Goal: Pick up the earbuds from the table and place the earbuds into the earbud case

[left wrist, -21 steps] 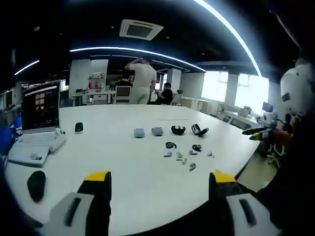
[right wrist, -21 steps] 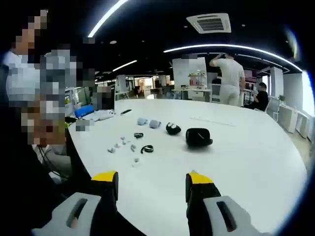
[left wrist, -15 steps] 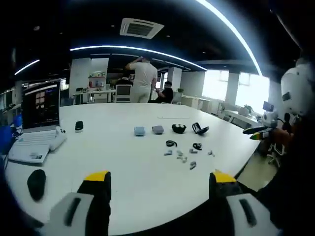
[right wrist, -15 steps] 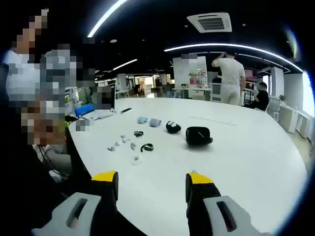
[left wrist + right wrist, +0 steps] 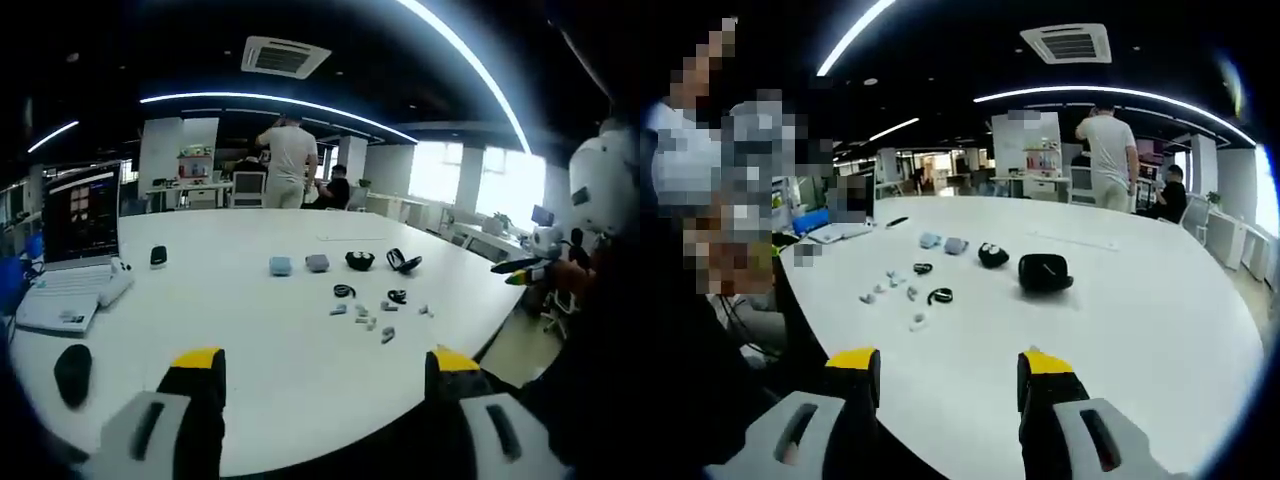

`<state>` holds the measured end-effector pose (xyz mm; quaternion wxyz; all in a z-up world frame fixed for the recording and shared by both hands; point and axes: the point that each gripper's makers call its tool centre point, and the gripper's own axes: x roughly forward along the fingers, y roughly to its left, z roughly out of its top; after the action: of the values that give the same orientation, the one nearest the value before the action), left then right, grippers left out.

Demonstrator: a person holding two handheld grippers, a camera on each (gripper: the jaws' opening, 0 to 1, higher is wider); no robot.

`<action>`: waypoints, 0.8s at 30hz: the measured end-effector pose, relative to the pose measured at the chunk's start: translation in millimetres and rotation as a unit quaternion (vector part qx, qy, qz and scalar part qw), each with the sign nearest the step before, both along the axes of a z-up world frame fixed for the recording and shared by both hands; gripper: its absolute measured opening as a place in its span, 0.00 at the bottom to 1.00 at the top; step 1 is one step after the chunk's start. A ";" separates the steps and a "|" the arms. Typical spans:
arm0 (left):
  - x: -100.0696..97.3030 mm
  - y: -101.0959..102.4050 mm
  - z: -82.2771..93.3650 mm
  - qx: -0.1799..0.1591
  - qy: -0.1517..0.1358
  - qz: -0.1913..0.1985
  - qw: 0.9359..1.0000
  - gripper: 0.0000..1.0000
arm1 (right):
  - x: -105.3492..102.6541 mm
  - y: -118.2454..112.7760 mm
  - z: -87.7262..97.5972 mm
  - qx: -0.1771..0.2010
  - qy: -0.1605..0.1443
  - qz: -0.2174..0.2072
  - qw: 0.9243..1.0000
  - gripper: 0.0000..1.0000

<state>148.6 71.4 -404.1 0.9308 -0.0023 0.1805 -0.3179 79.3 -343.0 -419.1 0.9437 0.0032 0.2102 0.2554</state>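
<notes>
Several small pale earbuds (image 5: 366,318) lie scattered on the white table (image 5: 250,340), seen also as earbuds (image 5: 890,286) in the right gripper view. Two black earbuds (image 5: 345,291) rest among them. An open black earbud case (image 5: 1045,272) stands right of the scatter, appearing as the case (image 5: 403,262) in the left gripper view. A black round case (image 5: 992,255) and two grey-blue cases (image 5: 943,243) sit behind. My left gripper (image 5: 325,365) is open, well short of the earbuds. My right gripper (image 5: 948,370) is open too, holding nothing.
A laptop (image 5: 75,245) and a black mouse (image 5: 73,373) sit at the table's left. A small dark object (image 5: 158,256) lies beyond. A person in white (image 5: 285,165) stands at the far end. The table edge curves close on the right (image 5: 500,330).
Both views shifted slightly; the objects on the table have not moved. Both grippers remain open.
</notes>
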 end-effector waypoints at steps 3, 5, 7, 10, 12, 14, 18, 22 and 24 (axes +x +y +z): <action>-0.9 1.0 1.1 0.003 0.001 0.000 1.000 0.82 | -0.8 1.7 -0.8 -0.010 0.004 0.006 1.000 0.54; -1.2 1.6 2.2 0.008 0.001 -0.002 1.000 0.82 | -0.6 2.8 0.8 -0.013 0.006 0.010 1.000 0.54; -0.8 2.0 3.2 0.012 0.003 -0.004 1.000 0.82 | 0.3 4.1 2.4 -0.017 0.007 0.014 1.000 0.54; 1.9 2.8 3.7 0.020 0.014 -0.007 1.000 0.81 | 2.1 6.0 3.8 -0.026 0.011 0.022 0.999 0.55; 4.5 2.9 5.5 0.027 0.019 -0.010 0.999 0.81 | 3.3 8.5 5.1 -0.034 0.013 0.031 0.999 0.55; 7.2 2.0 8.8 0.035 0.022 -0.020 0.999 0.81 | 5.0 12.2 6.9 -0.046 0.017 0.043 0.998 0.55; 15.0 -1.5 18.0 0.053 0.014 -0.034 0.998 0.81 | 11.7 21.8 14.9 -0.063 0.010 0.066 0.996 0.55; 25.3 -10.0 27.3 0.062 0.005 -0.050 0.997 0.82 | 20.1 27.6 19.7 -0.068 0.007 0.078 0.995 0.55; 29.5 -15.4 28.5 0.068 0.005 -0.059 0.996 0.82 | 24.6 27.7 19.9 -0.069 0.009 0.082 0.994 0.55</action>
<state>178.1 56.1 -375.5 0.9074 0.0705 0.2059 -0.3596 103.9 -315.2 -399.2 0.9155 -0.0771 0.2355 0.3168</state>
